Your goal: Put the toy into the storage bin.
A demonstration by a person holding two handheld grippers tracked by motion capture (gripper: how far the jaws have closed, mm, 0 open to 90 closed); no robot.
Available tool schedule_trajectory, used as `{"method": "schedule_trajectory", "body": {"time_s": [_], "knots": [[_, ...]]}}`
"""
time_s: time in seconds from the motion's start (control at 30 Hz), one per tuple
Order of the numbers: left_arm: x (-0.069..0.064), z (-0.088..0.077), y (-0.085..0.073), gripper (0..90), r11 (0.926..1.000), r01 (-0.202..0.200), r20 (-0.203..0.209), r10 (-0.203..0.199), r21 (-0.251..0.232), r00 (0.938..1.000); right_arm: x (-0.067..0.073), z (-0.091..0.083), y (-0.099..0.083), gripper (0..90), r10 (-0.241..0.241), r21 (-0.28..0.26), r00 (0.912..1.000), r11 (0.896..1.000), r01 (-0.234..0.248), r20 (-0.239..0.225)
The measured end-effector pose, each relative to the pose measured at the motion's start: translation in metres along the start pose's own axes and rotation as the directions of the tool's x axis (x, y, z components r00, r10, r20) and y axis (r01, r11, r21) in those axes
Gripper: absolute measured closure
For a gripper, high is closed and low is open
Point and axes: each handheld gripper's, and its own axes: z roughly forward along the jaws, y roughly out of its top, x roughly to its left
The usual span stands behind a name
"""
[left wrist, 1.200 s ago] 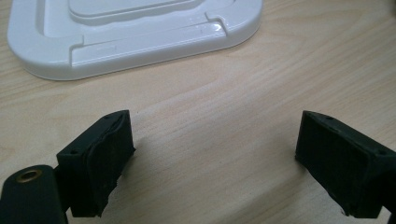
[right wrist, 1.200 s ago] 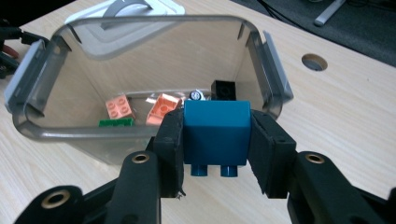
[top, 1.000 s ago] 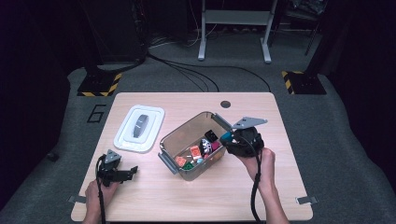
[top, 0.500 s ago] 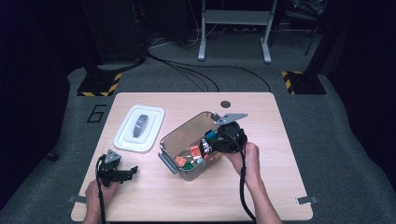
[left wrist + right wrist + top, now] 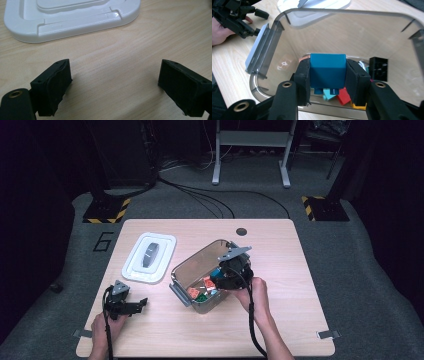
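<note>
The blue block (image 5: 327, 71) is clamped between the two jaws of the right gripper (image 5: 327, 82), which hangs over the open clear box (image 5: 197, 265) at the table's centre, a position suited, by judgement, to lowering the block among the other coloured blocks (image 5: 200, 290) inside. The white lid (image 5: 150, 257) lies flat at 10 o'clock from the box, well apart, leaving the opening free. The left gripper (image 5: 131, 306) rests at 8 o'clock from the box, jaws spread wide with nothing between them. The right gripper view resolves the clamp on the block's sides; the high view gives the layout; the left gripper view shows bare table (image 5: 120, 62) before the lid's edge.
</note>
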Motion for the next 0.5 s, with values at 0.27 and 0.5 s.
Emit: {"method": "schedule_trajectory", "body": {"time_s": [0.27,0.5], "knots": [[0.000,0.000,0.000,10.9,1.0000,0.001,-0.001,-0.001,-0.002,1.0000,0.006,0.014,-0.007,58.5,0.006,0.038,0.9988,0.999,-0.004,-0.048],[0.000,0.000,0.000,10.9,1.0000,0.000,0.001,0.000,0.001,1.0000,0.010,0.022,-0.007,58.4,0.012,0.065,0.9972,0.998,-0.007,-0.075]]}}
